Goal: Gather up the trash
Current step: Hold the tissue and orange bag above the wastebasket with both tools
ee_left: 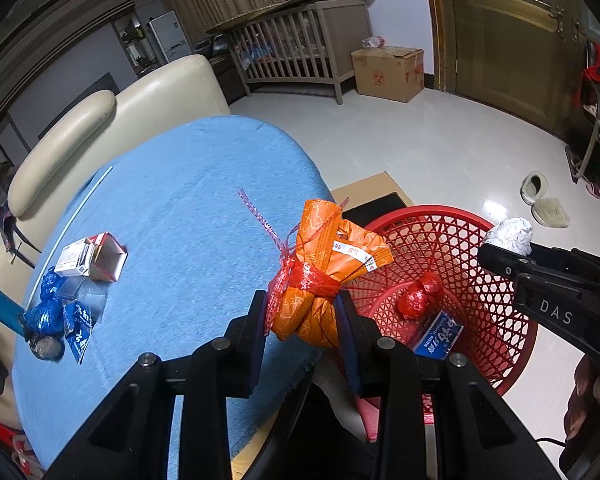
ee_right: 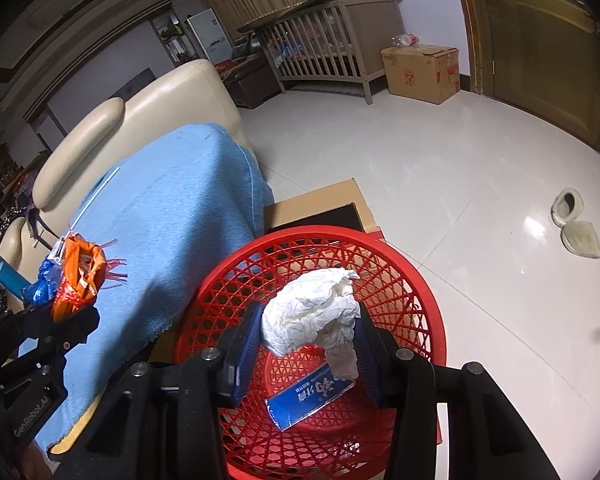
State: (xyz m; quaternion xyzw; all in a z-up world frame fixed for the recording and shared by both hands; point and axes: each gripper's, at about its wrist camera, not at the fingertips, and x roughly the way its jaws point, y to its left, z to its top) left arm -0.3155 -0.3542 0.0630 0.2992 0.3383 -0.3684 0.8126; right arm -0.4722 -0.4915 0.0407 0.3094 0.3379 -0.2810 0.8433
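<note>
My left gripper (ee_left: 305,312) is shut on an orange wrapper bundle (ee_left: 324,272) tied with red plastic, held over the table's right edge beside the red basket (ee_left: 496,320). In the right wrist view that bundle (ee_right: 78,276) shows at the left. My right gripper (ee_right: 309,334) is shut on a crumpled white tissue (ee_right: 312,312), directly above the red basket (ee_right: 416,280). The same tissue (ee_left: 510,236) appears over the basket in the left wrist view. Inside the basket lie a blue toothpaste box (ee_right: 310,396) and a red wrapper ball (ee_left: 418,296).
A blue cloth covers the table (ee_left: 172,208). On it lie an open small carton (ee_left: 94,258) and blue wrappers (ee_left: 58,320). A cream sofa (ee_left: 112,120) stands behind. A cardboard box (ee_right: 320,204) lies under the basket. Slippers (ee_right: 576,224) rest on the tiled floor.
</note>
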